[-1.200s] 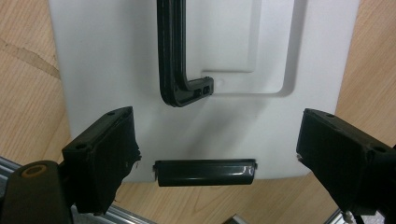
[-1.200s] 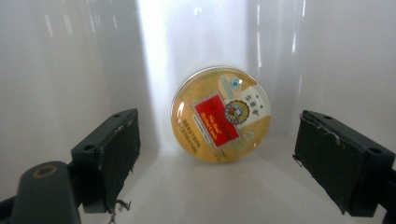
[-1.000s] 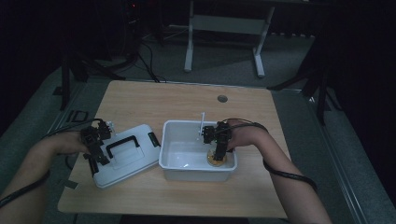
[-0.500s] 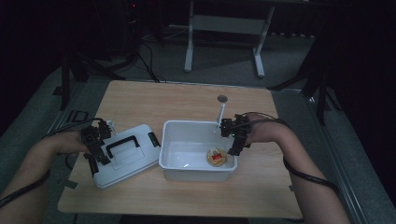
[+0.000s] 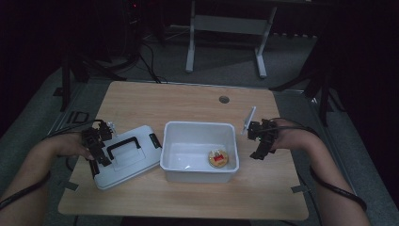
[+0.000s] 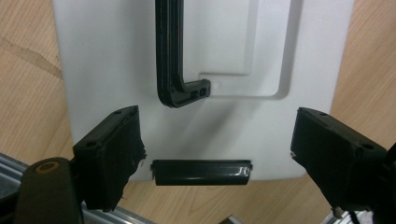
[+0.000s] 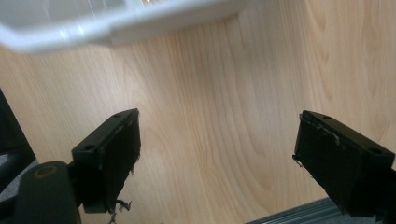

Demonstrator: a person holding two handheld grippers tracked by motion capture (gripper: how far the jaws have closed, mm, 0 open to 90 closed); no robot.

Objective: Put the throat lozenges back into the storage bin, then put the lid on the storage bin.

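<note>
High view: a wooden table (image 5: 188, 101) is seen from above, with a white plastic bin (image 5: 199, 150) placed near its centre. A small round yellow item with a red mark (image 5: 218, 158) lies on the bin's floor, toward its lower right corner; what it is cannot be told.

To the left of the bin, a white lid (image 5: 127, 157) with a black handle (image 5: 122, 146) is laid flat on the table, tilted, its right end just beside the bin's left wall. The left gripper (image 5: 96, 150) is held over the lid's left end. In the left gripper view, its jaws are seen standing well apart on either side of the lid's short edge, where a black latch (image 6: 201, 171) is fixed; the pads are not pressed on the lid. These jaws have just been closing a little, with the lid's edge between them.

At the right of the high view, the right gripper (image 5: 260, 141) is held beside the bin's right wall, clear of it, with a grey plate raised at its top. In the right gripper view, its jaws are spread wide with nothing between them; bare wood is seen beneath, and the bin's rim (image 7: 93, 23) crosses the upper left of the frame.
</note>
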